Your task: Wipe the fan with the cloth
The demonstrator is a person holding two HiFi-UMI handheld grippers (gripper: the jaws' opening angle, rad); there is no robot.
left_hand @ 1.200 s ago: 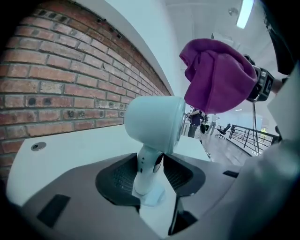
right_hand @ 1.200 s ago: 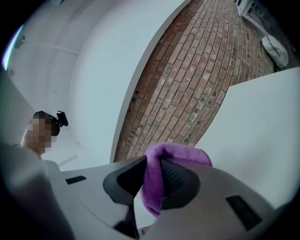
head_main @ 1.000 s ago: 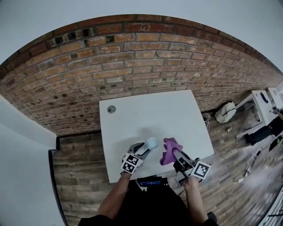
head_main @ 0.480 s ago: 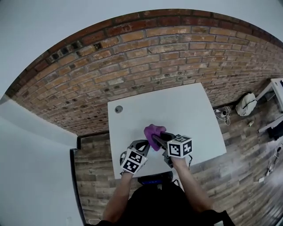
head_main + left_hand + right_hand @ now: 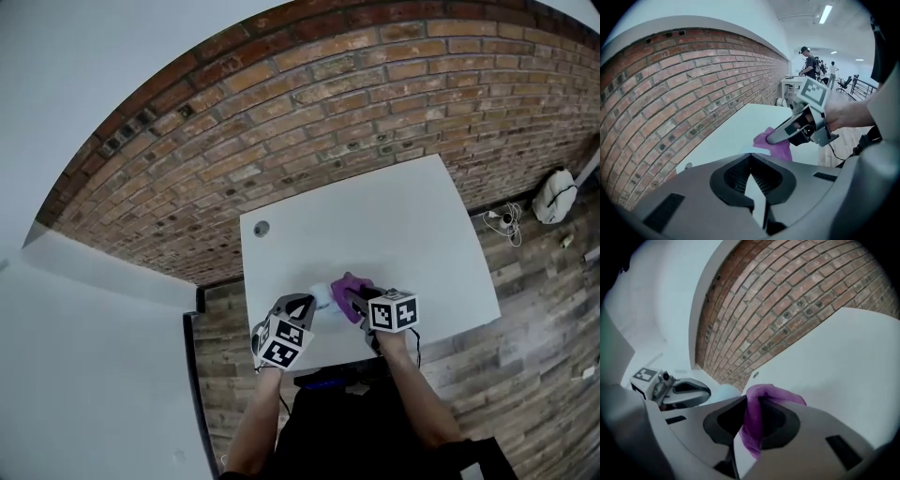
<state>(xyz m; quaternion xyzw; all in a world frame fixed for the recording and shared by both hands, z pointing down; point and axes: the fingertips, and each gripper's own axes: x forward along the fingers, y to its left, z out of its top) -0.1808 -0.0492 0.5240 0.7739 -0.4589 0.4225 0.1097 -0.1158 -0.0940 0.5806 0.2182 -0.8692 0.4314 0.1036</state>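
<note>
I am standing over a plain white worktop (image 5: pixel 394 225) pushed against a red brick wall (image 5: pixel 309 103), with a small round cable hole (image 5: pixel 262 228) near its far left corner. Worn wood planks make up the floor (image 5: pixel 534 281), and a pale smooth partition (image 5: pixel 94 356) runs along my left. Off to the right a white bag-like thing (image 5: pixel 555 195) lies on the floor beside a tangle of cable (image 5: pixel 506 218). Through my left gripper view the room opens out to white desks, people standing far off, and ceiling strip lights (image 5: pixel 825 14). The only print I can see is the black-and-white square patterns on the marker cubes (image 5: pixel 394 311), no letters. My right claw (image 5: pixel 354 292) is clamped on the purple cloth (image 5: pixel 349 284), which bunches over its tips just above the worktop. My left claw (image 5: pixel 306 302) has its jaws closed together. The pale blue fan (image 5: pixel 322 294) sits right at its tip, against the cloth. Whether I am pinching part of it I cannot tell.
</note>
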